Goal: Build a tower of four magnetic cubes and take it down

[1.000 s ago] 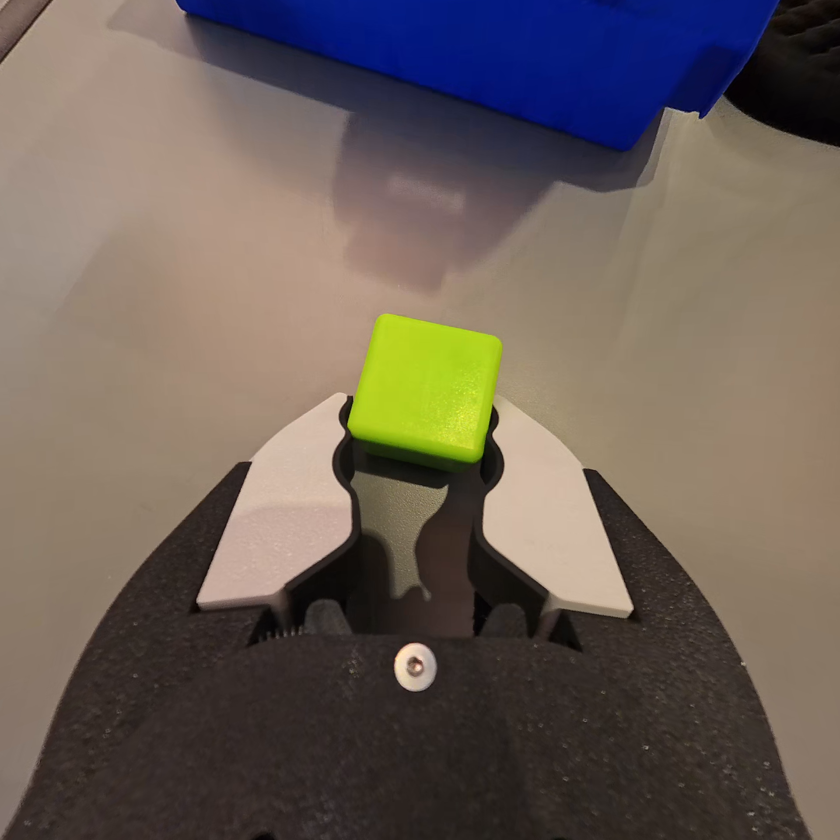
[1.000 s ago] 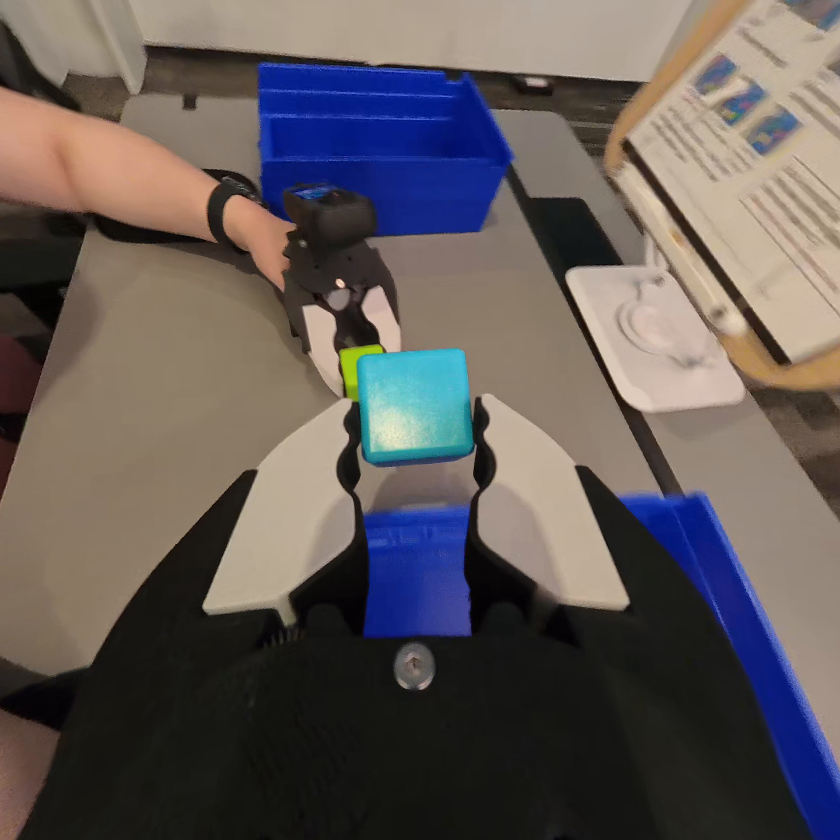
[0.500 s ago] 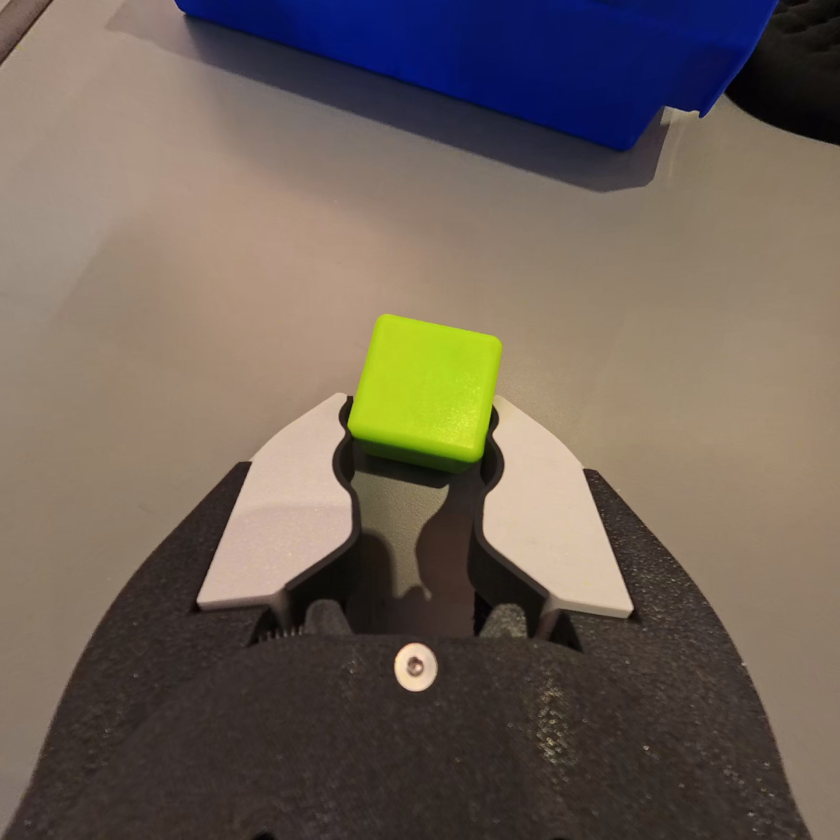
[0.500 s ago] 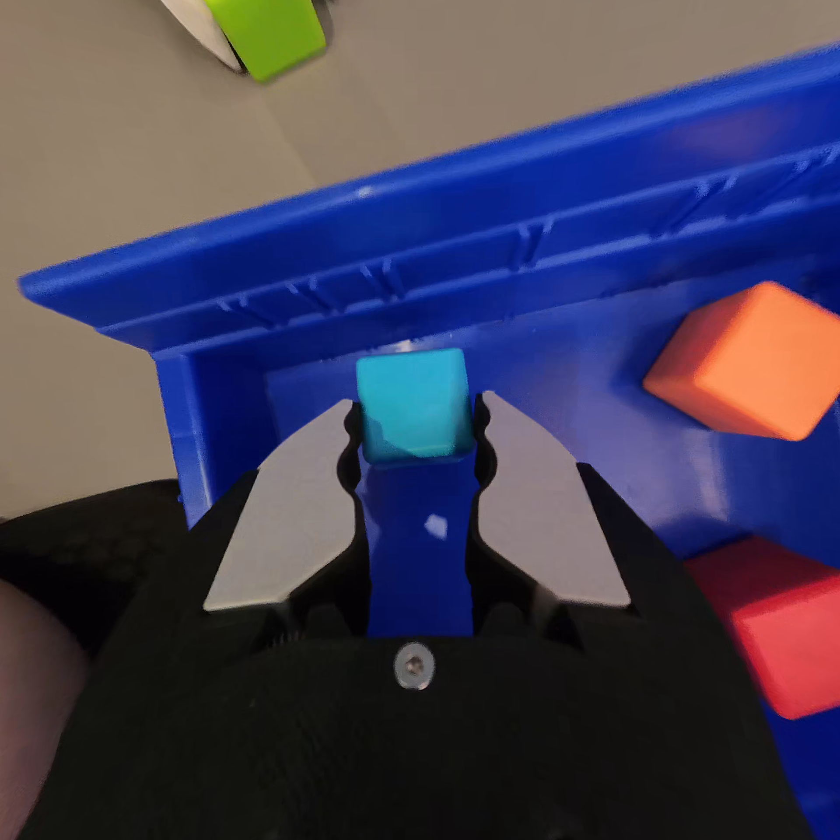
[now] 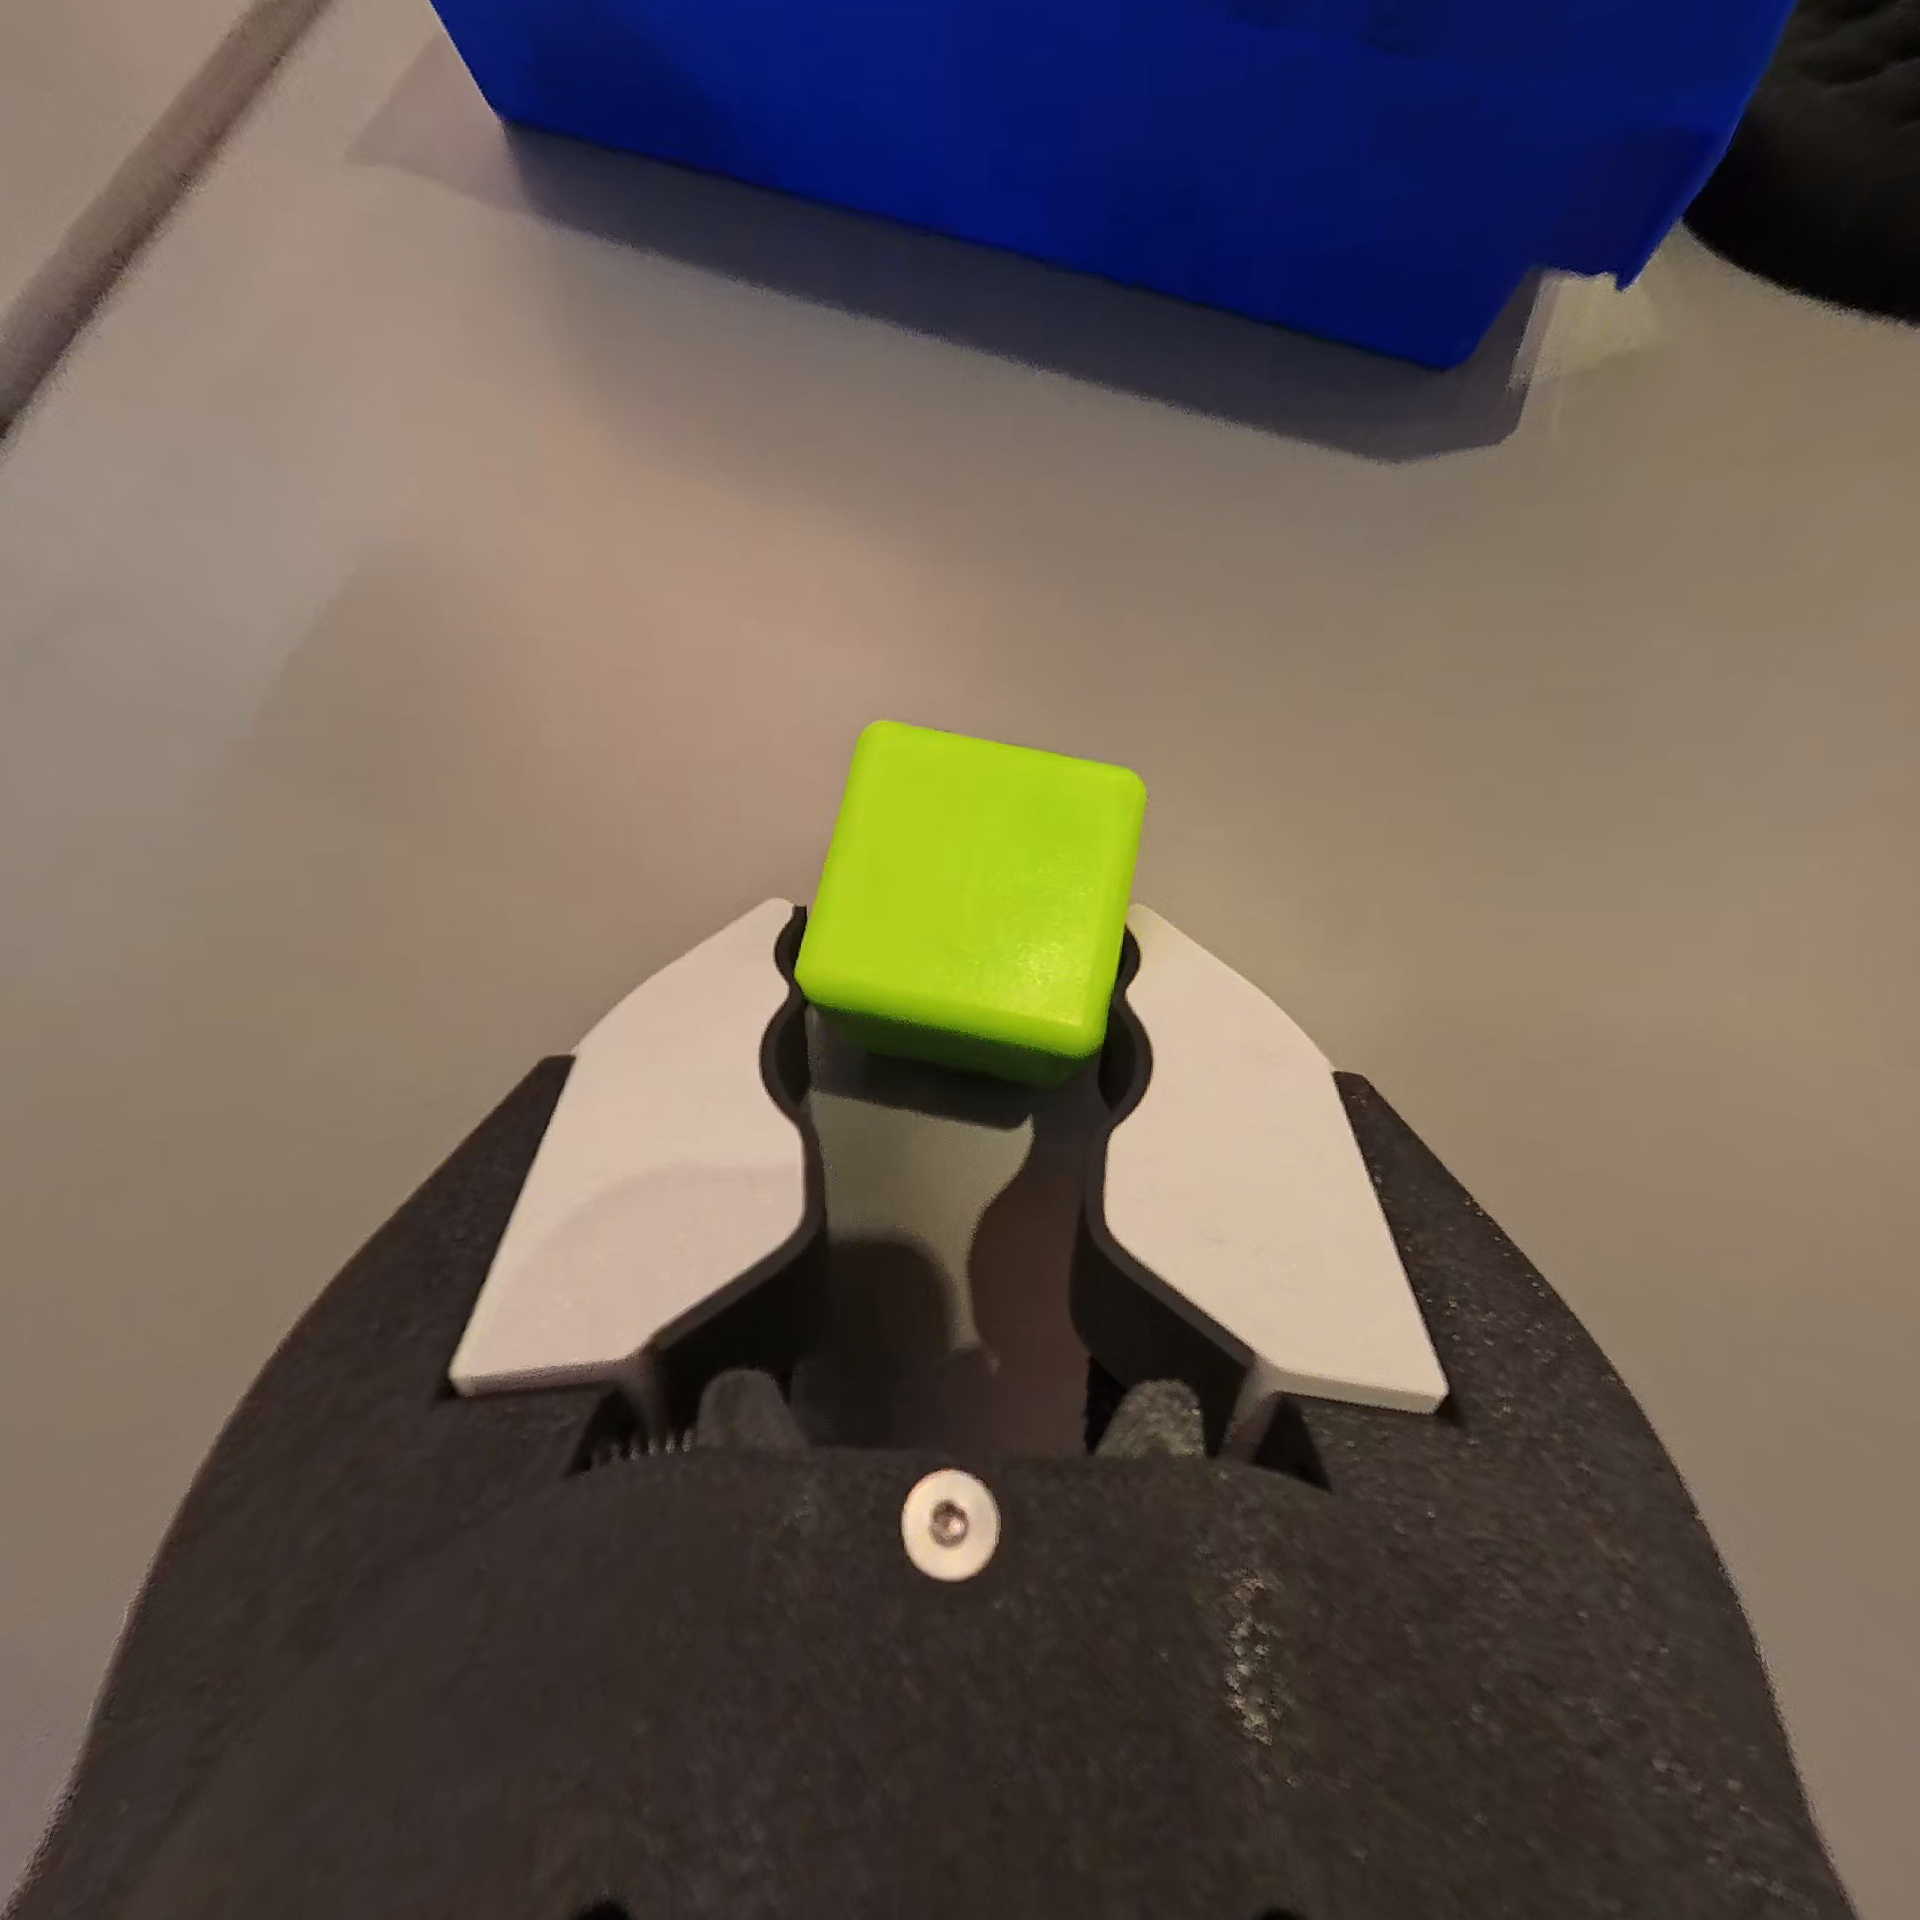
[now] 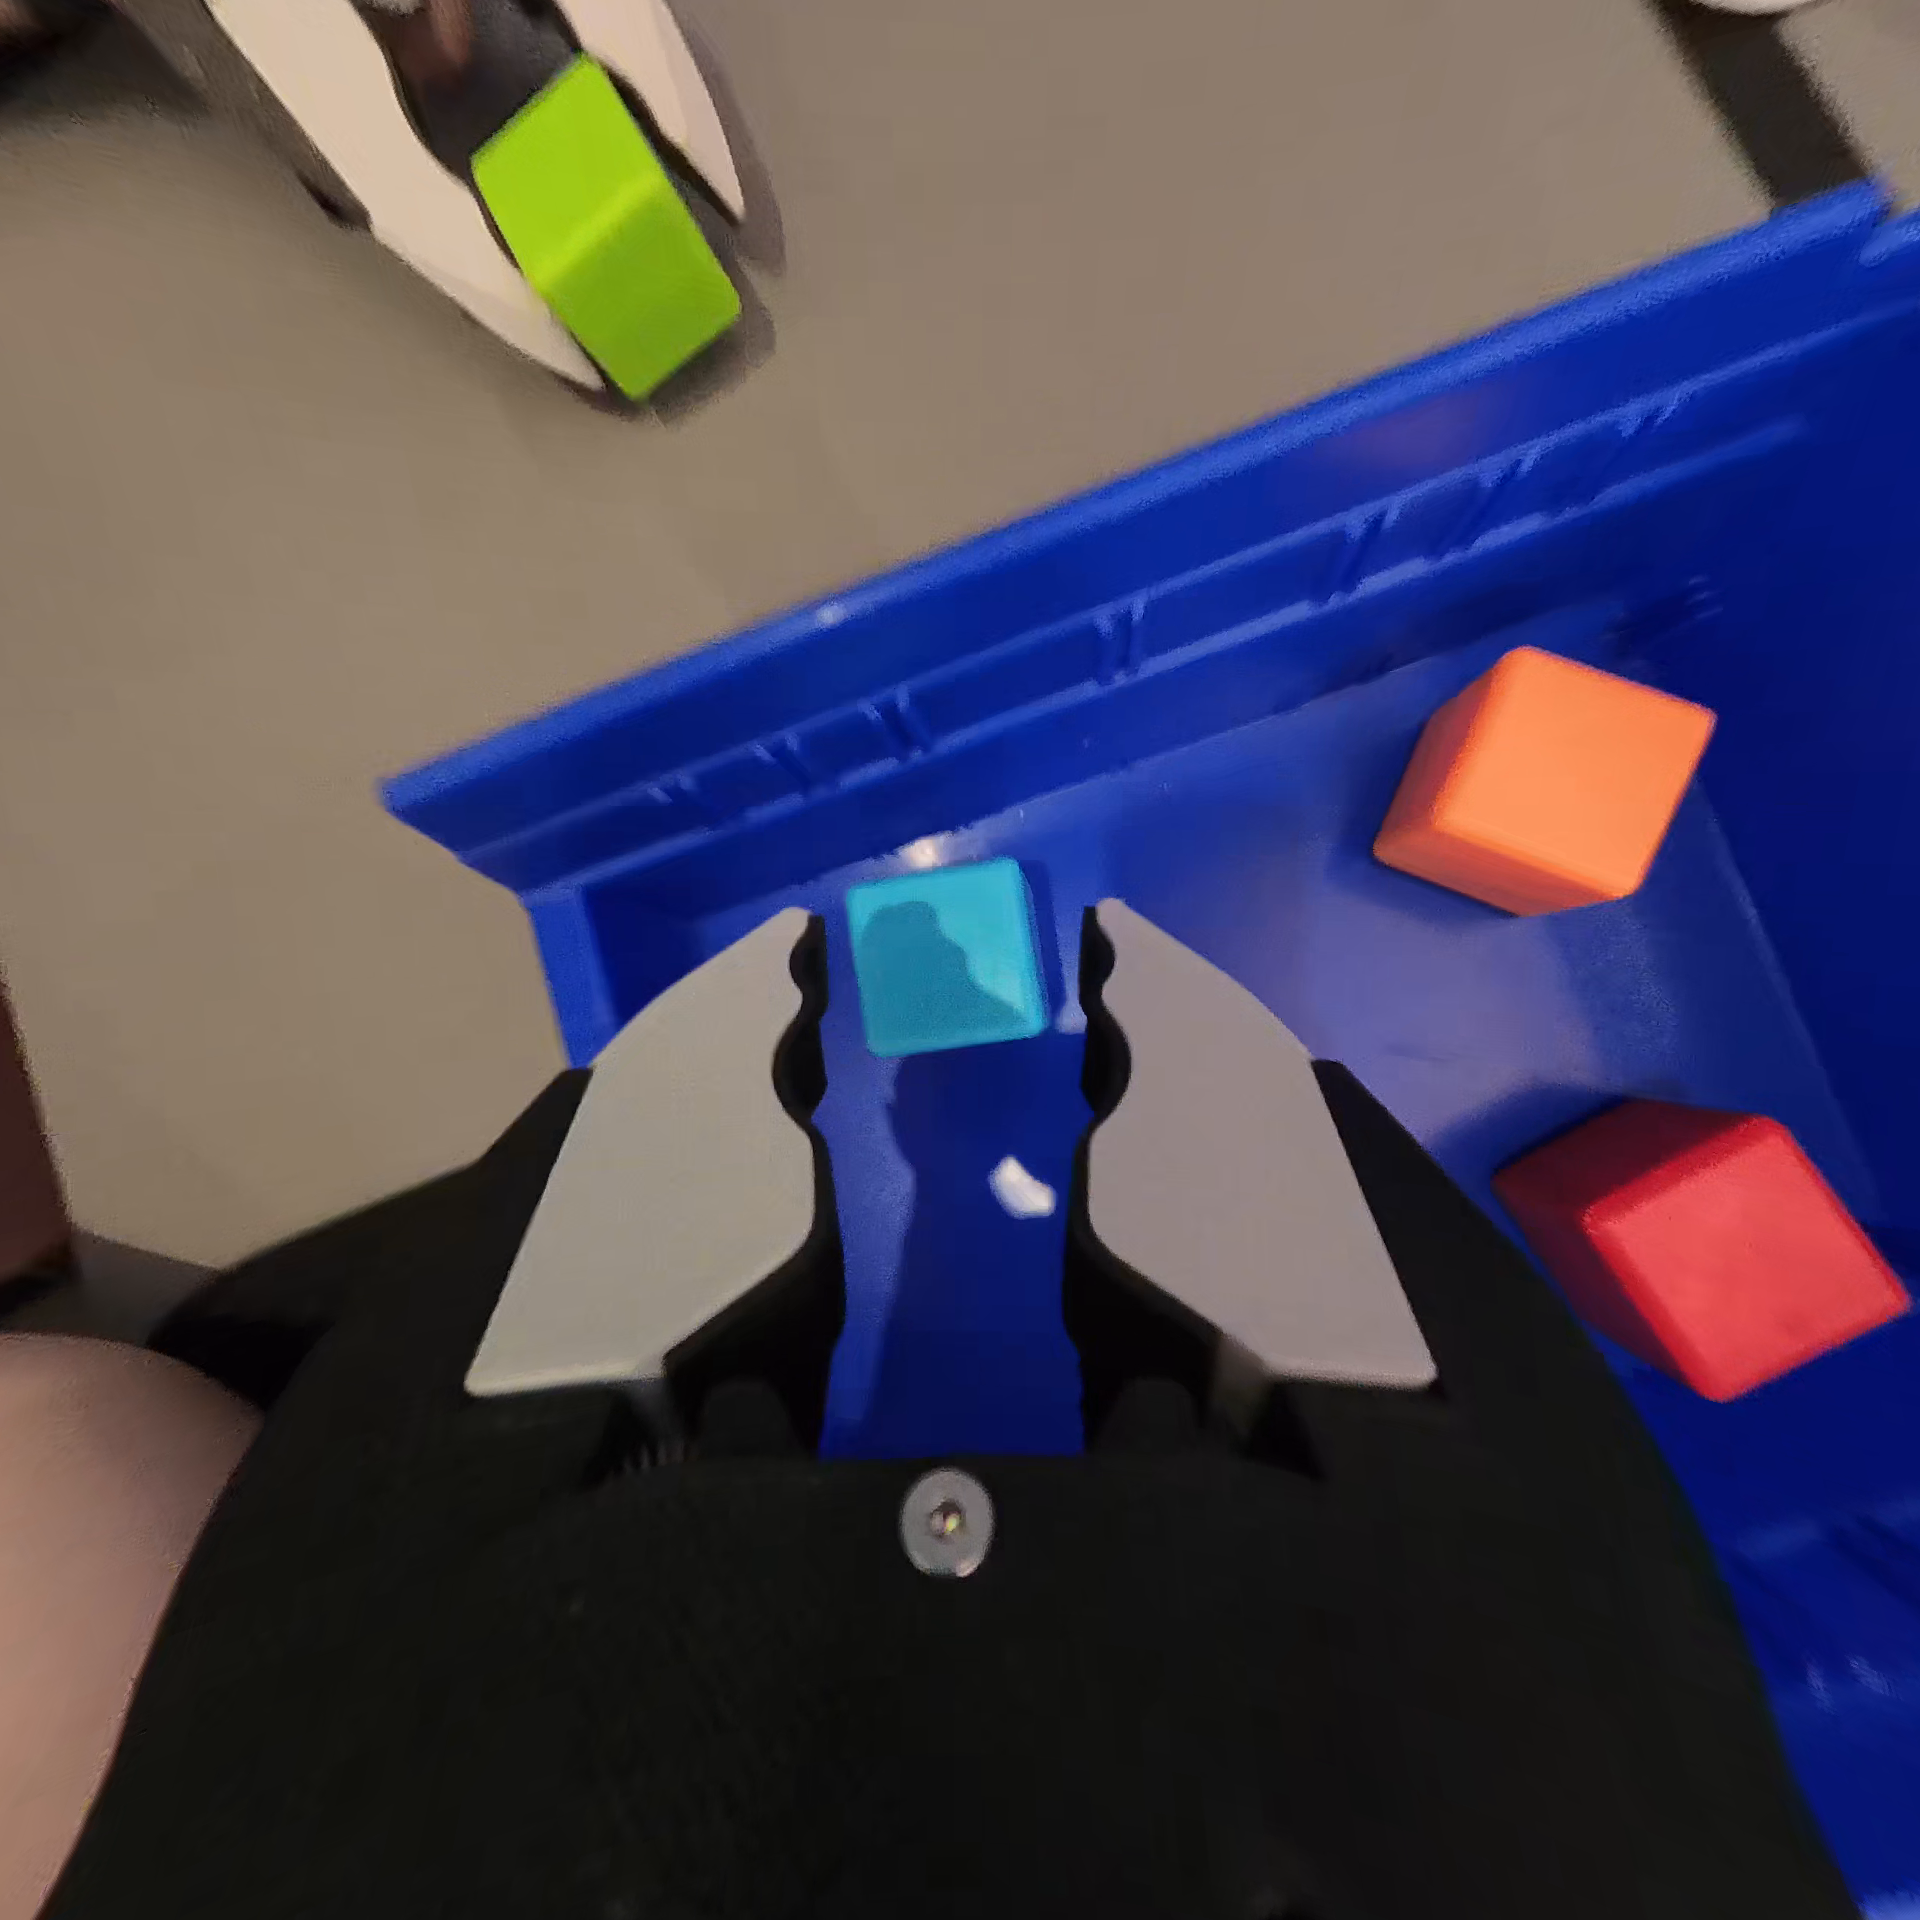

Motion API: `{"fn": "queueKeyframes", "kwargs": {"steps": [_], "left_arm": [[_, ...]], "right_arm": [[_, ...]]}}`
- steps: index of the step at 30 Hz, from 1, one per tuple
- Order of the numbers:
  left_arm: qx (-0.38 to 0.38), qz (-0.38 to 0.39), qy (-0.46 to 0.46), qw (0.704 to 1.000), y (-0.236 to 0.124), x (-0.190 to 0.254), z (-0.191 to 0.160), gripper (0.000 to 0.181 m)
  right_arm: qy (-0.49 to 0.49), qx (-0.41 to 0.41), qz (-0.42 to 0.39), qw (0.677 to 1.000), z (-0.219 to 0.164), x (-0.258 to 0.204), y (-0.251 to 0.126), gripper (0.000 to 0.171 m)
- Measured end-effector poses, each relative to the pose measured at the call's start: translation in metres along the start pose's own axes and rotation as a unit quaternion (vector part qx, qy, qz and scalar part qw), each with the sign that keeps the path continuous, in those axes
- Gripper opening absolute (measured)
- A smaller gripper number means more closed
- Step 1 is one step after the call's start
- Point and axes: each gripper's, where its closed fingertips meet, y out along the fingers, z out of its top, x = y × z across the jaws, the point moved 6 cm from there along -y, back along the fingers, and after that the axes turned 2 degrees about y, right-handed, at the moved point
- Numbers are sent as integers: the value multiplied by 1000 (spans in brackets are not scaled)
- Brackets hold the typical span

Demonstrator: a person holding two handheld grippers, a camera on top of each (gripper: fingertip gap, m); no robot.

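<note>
My left gripper (image 5: 961, 935) is shut on a lime-green cube (image 5: 971, 904) and holds it low over the grey table (image 5: 416, 623). It also shows at the top left of the right wrist view (image 6: 655, 296), with the green cube (image 6: 608, 239) between its fingers. My right gripper (image 6: 945, 914) is open over the near corner of a blue bin (image 6: 935, 665). A cyan cube (image 6: 940, 956) lies on the bin floor between and below its fingertips, with a gap on each side. An orange cube (image 6: 1538, 779) and a red cube (image 6: 1704, 1247) lie in the same bin to the right.
A second blue bin (image 5: 1039, 125) stands at the far end of the table in the left wrist view, with a black object (image 5: 1829, 156) beside it at the top right. A person's arm (image 6: 83, 1558) shows at the lower left of the right wrist view. The gap from one gripper's tips to the other's is roughly 20 centimeters.
My right gripper swung from above the table down into the blue bin with the cyan cube, then opened and let it go. My left gripper kept its grip and shifted slightly.
</note>
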Motion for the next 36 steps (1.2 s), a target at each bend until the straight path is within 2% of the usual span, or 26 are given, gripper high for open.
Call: {"fn": "queueKeyframes", "kwargs": {"steps": [2, 5, 8, 10, 13, 19, 20, 21, 22, 26, 28, 30, 31, 33, 35, 36], "left_arm": [[41, 23, 7, 999, -12, -2, 15, 54], [115, 64, 7, 991, -37, -6, 40, 54], [175, 119, 24, 977, -63, -7, 60, 54], [195, 151, 39, 968, -76, -6, 67, 54], [201, 174, 60, 962, -85, -1, 73, 53], [197, 194, 77, 958, -85, 4, 75, 54], [196, 193, 77, 958, -85, 5, 74, 54], [195, 194, 79, 958, -84, 5, 74, 54], [191, 195, 80, 959, -83, 4, 74, 54], [180, 191, 80, 962, -80, 5, 71, 54], [180, 184, 80, 963, -78, 8, 72, 63], [168, 177, 77, 967, -75, 10, 72, 69], [162, 171, 76, 969, -75, 11, 72, 70], [154, 163, 73, 972, -74, 13, 71, 69], [145, 150, 70, 975, -73, 14, 72, 68], [140, 142, 69, 977, -72, 15, 72, 68]], "right_arm": [[11, 34, -11, 999, 18, -7, -18, 48], [14, 123, -34, 992, 65, -26, -41, 47], [45, 229, 26, 972, 120, -59, -44, 47], [87, 258, 89, 958, 146, -77, -28, 54], [134, 227, 112, 958, 163, -89, 10, 73], [179, 172, 123, 961, 168, -94, 59, 73], [182, 162, 134, 960, 167, -96, 65, 71], [184, 158, 157, 957, 168, -98, 68, 56], [191, 155, 183, 952, 168, -101, 70, 50], [209, 139, 209, 945, 165, -96, 75, 47], [203, 134, 190, 951, 162, -92, 70, 47], [185, 121, 152, 963, 154, -87, 49, 47], [177, 115, 105, 972, 146, -80, 32, 47], [186, 71, -55, 978, 113, -55, -7, 47], [241, -6, -214, 947, 62, -23, -41, 46], [283, -58, -252, 923, 34, -10, -50, 46]]}}
